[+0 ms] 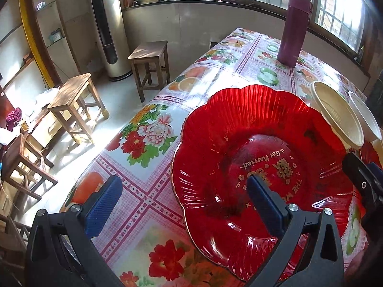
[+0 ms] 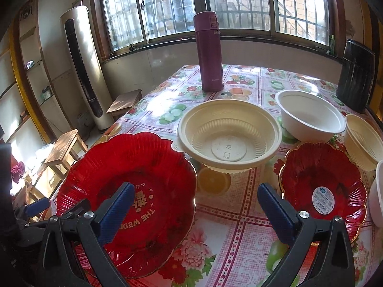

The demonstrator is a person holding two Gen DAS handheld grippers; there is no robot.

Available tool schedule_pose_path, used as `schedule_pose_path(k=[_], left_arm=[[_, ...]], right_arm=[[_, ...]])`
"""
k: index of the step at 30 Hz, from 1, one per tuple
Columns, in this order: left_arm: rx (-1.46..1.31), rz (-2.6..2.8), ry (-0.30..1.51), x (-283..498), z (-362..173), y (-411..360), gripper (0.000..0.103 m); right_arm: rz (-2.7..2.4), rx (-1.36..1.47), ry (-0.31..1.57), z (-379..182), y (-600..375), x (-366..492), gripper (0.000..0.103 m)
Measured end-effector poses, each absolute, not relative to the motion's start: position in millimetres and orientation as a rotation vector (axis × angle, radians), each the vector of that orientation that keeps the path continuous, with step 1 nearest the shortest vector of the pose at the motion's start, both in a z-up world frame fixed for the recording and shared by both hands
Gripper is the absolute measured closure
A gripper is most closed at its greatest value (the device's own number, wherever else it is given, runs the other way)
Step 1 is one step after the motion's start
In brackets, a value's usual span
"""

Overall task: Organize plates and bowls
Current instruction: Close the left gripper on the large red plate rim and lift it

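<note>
A large red scalloped plate [image 1: 239, 143] [image 2: 148, 167] with gold lettering lies on the floral tablecloth. My left gripper [image 1: 184, 203] is open; its right finger hangs over the plate and its left finger over the cloth. My right gripper [image 2: 196, 211] is also open and holds nothing, with its left finger above the same plate. A cream ribbed bowl [image 2: 227, 131] [image 1: 335, 117] touches the plate's far rim. Behind it sits a white bowl [image 2: 308, 114] [image 1: 363, 117]. A smaller red plate [image 2: 323, 186] with a sticker lies to the right, and a second cream bowl [image 2: 361, 141] stands beside it.
A purple flask [image 2: 209, 52] [image 1: 294, 28] stands at the table's far end, and a black container [image 2: 356, 74] at the far right. Another white vessel [image 2: 378, 196] shows at the right edge. Wooden stools [image 1: 76, 105] stand on the floor left of the table edge [image 1: 134, 119].
</note>
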State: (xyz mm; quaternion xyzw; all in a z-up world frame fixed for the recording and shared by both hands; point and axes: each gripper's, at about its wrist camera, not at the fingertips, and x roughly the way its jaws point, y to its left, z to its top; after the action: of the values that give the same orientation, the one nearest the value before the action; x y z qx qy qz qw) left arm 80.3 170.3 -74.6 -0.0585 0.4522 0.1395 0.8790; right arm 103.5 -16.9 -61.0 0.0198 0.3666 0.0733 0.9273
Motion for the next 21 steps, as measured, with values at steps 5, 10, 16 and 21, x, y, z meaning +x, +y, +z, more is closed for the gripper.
schedule_pose_path(k=[5, 10, 16, 21], left_arm=[[-0.14, 0.291, 0.996, 86.4, -84.2, 170.2, 0.0], [-0.141, 0.297, 1.012, 88.6, -86.3, 169.8, 0.0], [-0.128, 0.308, 1.034, 94.4, -87.1, 167.6, 0.001], [-0.087, 0.331, 1.004, 91.8, -84.4, 165.1, 0.031]], right_arm=[[0.164, 0.067, 0.83, -76.0, -18.3, 115.2, 0.0], [0.174, 0.087, 0.882, -89.7, -20.5, 123.9, 0.001], [0.188, 0.123, 0.936, -101.8, -21.1, 133.8, 0.016], [0.181, 0.133, 0.905, -102.5, -24.4, 131.5, 0.062]])
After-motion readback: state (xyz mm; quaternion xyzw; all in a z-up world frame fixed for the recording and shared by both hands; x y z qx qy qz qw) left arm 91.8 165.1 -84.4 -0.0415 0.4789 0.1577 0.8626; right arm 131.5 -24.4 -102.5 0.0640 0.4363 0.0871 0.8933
